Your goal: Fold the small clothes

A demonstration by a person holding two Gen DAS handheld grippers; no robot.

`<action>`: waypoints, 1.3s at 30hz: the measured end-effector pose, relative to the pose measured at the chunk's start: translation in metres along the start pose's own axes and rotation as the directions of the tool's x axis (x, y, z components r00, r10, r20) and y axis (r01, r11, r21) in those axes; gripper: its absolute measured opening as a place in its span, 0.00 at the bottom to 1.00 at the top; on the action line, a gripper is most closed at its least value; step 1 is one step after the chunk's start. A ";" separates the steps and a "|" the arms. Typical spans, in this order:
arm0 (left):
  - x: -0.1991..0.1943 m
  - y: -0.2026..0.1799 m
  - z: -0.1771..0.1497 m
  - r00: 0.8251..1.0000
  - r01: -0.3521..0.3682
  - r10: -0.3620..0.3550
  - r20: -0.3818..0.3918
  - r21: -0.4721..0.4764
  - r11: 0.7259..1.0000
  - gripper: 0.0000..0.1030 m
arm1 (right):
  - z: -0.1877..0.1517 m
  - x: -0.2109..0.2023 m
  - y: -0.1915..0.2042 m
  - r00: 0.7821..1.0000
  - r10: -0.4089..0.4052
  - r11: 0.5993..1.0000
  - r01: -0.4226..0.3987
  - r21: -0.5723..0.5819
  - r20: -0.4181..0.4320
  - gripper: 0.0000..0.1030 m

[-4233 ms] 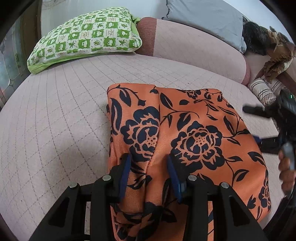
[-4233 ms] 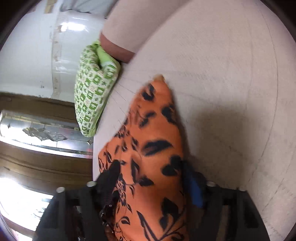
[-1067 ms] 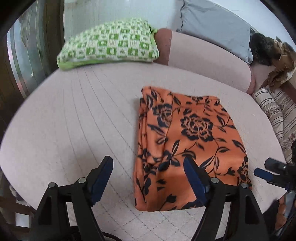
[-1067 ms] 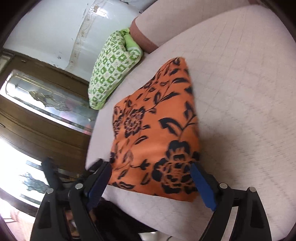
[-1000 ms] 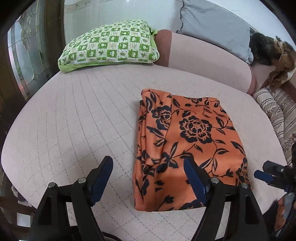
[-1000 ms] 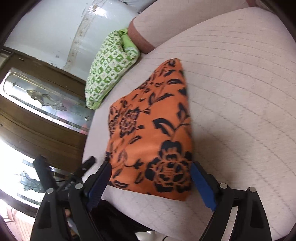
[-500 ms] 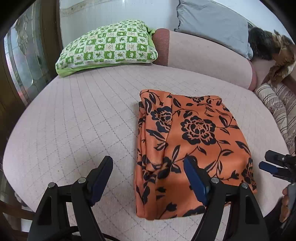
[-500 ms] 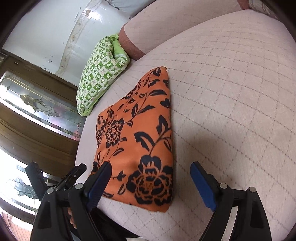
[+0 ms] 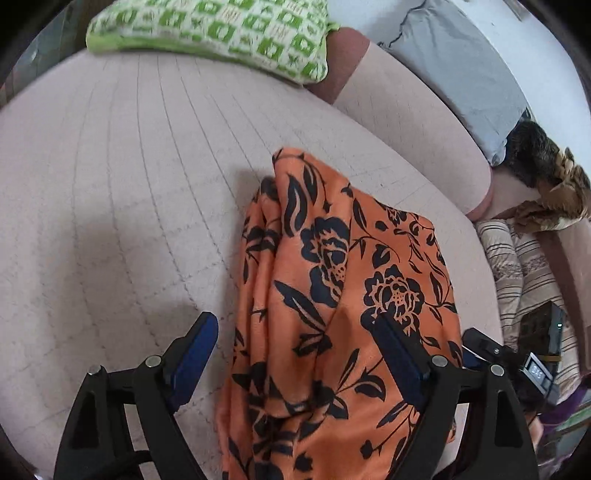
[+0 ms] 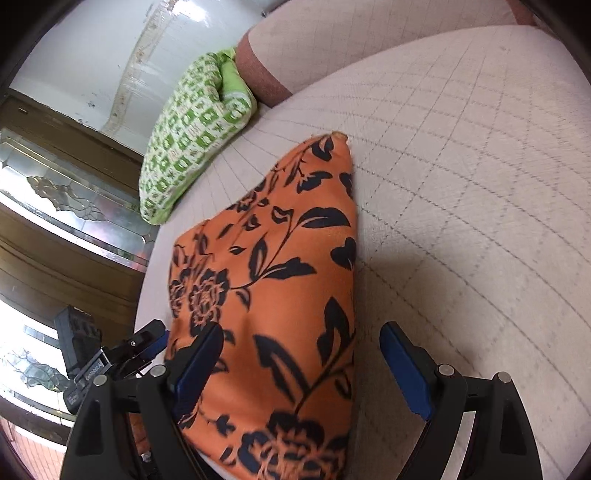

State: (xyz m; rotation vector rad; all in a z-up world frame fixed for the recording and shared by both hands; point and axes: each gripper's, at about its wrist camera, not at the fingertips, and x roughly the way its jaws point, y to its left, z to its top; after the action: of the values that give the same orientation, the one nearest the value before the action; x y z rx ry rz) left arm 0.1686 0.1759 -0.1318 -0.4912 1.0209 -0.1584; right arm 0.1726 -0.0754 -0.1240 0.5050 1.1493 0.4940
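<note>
Both hand-held grippers have come in lower and closer over the folded orange floral cloth (image 9: pixel 332 295) than a second ago, so it now fills much more of each view. On the left hand-held gripper (image 9: pixel 295 347) the jaws have just been opening wider; they stand well apart with the cloth's near left part between them, one blue pad (image 9: pixel 194 347) over the bare cover and the other over the fabric, neither pressing. On the right hand-held gripper (image 10: pixel 301 354) the jaws also gape wide, straddling the cloth's near right edge, one pad over the fabric and the other over the bare cover.

That cloth (image 10: pixel 280 295) lies folded in a thick, rough rectangle on the quilted pink bed (image 9: pixel 110 192), its left side bunched in soft ridges. A green checked pillow (image 9: pixel 221 33) rests at the far edge, well apart from the cloth, with a grey pillow (image 9: pixel 461 74) against the padded backrest. Striped fabric (image 9: pixel 517 269) lies at the right.
</note>
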 end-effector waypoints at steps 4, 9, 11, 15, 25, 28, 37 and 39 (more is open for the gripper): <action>0.013 0.005 0.000 1.000 -0.009 0.009 -0.029 0.025 1.000 0.84 | 0.004 0.012 0.001 0.999 0.037 0.999 -0.037 0.015 -0.009 0.86; 0.023 -0.009 -0.003 0.996 -0.036 0.047 -0.074 0.137 0.990 0.50 | 0.004 0.036 0.017 0.998 -0.017 0.999 0.014 -0.049 -0.065 0.50; 0.020 -0.012 -0.003 0.997 -0.039 0.049 -0.065 0.145 0.989 0.40 | 0.005 0.035 0.018 0.998 -0.024 0.998 0.021 -0.054 -0.060 0.39; 0.003 -0.019 -0.004 0.999 -0.019 0.023 -0.026 0.143 0.989 0.32 | 0.009 0.018 0.030 0.999 -0.012 0.995 0.008 -0.099 -0.048 0.35; -0.066 -0.094 0.008 0.988 0.079 -0.110 0.110 0.255 0.964 0.32 | 0.053 -0.087 0.041 0.994 0.008 0.983 0.011 -0.184 0.106 0.34; -0.057 -0.110 0.012 0.988 0.084 -0.117 0.104 0.281 0.956 0.32 | 0.068 -0.110 0.030 0.990 -0.005 0.982 0.031 -0.187 0.140 0.34; 0.026 -0.085 -0.013 0.998 0.043 -0.031 -0.052 0.253 0.967 0.37 | 0.070 -0.086 -0.055 0.993 -0.093 0.994 0.097 -0.056 0.070 0.39; 0.043 -0.075 -0.021 0.996 -0.009 0.031 -0.085 0.252 0.968 0.51 | 0.064 -0.068 -0.077 0.987 -0.161 0.987 0.161 -0.007 0.030 0.49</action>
State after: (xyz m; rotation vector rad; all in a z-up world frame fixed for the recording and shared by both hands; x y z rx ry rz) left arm 0.1806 0.0879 -0.1396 -0.2439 1.0744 -0.2904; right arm 0.2184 -0.1845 -0.1009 0.4061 1.1488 0.3511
